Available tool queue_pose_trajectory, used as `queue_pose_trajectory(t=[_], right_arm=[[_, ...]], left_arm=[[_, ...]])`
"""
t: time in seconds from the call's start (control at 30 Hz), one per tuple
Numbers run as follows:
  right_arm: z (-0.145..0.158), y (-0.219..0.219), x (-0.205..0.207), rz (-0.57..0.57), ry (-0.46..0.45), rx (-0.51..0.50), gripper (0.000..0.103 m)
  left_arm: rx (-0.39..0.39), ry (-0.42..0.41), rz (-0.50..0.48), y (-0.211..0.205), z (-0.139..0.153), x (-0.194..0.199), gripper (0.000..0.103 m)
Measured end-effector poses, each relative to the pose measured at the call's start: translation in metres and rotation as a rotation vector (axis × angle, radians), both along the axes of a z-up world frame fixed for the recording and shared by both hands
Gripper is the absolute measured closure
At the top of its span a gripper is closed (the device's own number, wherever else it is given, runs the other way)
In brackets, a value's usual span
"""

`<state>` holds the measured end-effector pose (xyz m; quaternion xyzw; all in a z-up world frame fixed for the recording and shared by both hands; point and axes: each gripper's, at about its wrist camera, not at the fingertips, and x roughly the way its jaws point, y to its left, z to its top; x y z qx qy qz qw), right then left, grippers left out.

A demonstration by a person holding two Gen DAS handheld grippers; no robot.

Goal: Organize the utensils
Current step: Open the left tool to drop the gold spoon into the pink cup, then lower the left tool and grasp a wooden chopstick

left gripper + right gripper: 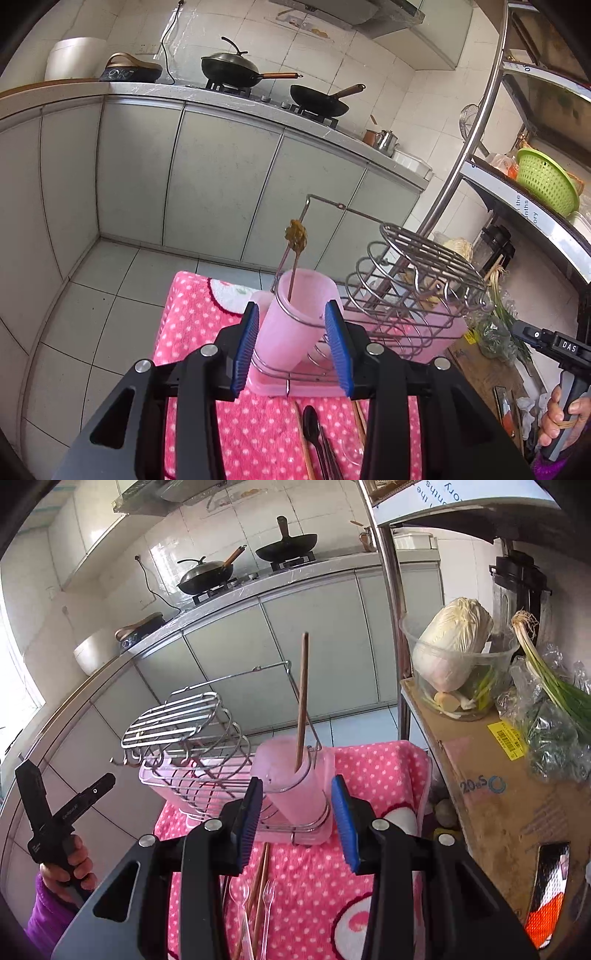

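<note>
A pink plastic cup (295, 317) stands in the wire ring of a steel rack (410, 291) on a pink tray, all on a pink dotted towel (207, 332). One wooden chopstick (302, 701) stands upright in the cup (291, 779). My left gripper (293, 347) is open and empty, its blue pads either side of the cup, short of it. My right gripper (299, 819) is open and empty, also just in front of the cup. A dark spoon (312, 428) and chopsticks (303, 439) lie on the towel below the left gripper. Chopsticks (258, 882) and clear plastic forks (267, 904) lie under the right gripper.
A cardboard box (495, 797) with a bowl of cabbage (454, 646) and spring onions (554, 686) stands right of the towel. A steel shelf post (391, 602) rises behind it. Kitchen cabinets (221, 184) and a hob with woks (236, 68) lie beyond the tiled floor.
</note>
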<state>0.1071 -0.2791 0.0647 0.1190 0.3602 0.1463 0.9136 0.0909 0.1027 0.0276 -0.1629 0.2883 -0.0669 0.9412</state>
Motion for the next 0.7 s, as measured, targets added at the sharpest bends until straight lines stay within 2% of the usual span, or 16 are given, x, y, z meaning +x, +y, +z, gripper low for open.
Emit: queue_pose_trajectory(t=[0.17,0.37,0.53,0.7], right_arm=[[-0.029,0.012,-0.025,0.028,0.038,0.026,0.064],[-0.064,0.026,-0.039,0.056,0.104,0.034,0.064],[-0.095,0.037,-0.040,0.094,0.193,0.070,0.064],[-0.130,0.048,-0.033,0.128,0.303,0.130,0.064]], left_arm=[[-0.007,0.076,-0.017,-0.009,-0.018,-0.020,0.067],[0.019,0.198,-0.054,-0.030,-0.056,-0.034,0.067],[0.002,0.277,-0.081,-0.041,-0.084,-0.041,0.068],[-0.021,0.314,-0.091,-0.044,-0.099,-0.046,0.069]])
